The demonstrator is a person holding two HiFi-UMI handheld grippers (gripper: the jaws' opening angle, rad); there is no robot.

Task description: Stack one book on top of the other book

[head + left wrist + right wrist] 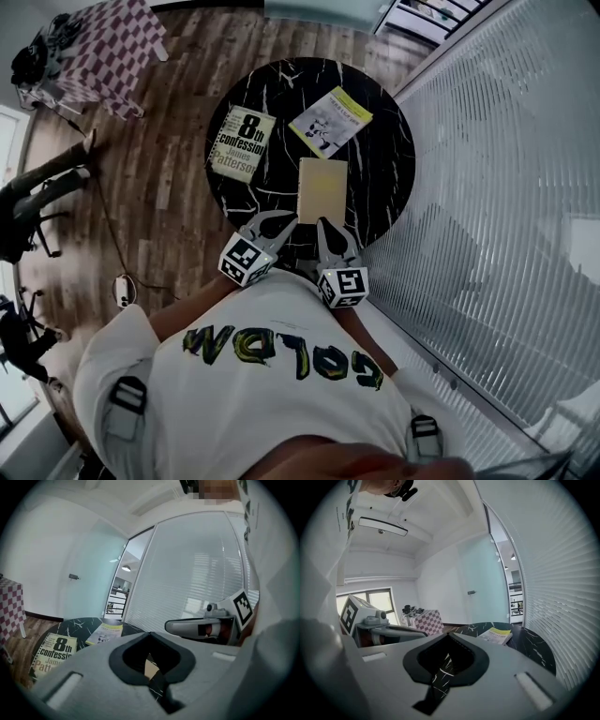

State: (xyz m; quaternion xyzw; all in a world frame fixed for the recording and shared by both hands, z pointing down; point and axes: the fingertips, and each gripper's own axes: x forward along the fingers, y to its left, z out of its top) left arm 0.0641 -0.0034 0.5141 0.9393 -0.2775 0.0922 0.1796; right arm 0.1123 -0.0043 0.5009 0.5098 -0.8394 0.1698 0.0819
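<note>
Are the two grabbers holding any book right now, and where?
No, nothing is held. The left gripper and the right gripper are both shut, with nothing between their jaws.

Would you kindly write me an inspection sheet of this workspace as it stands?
Surface: round black marble table, white veins.
Job's things: 8th Confession book at left, yellow-edged book farthest, plain tan book nearest; all flat, none stacked.
Clutter: nothing seen.
Grippers: left hand-held gripper and right hand-held gripper both shut, empty, at the table's near edge.
Cables: thin cord on the wooden floor, left.
Surroundings: checkered-cloth table; ribbed glass wall.
</note>
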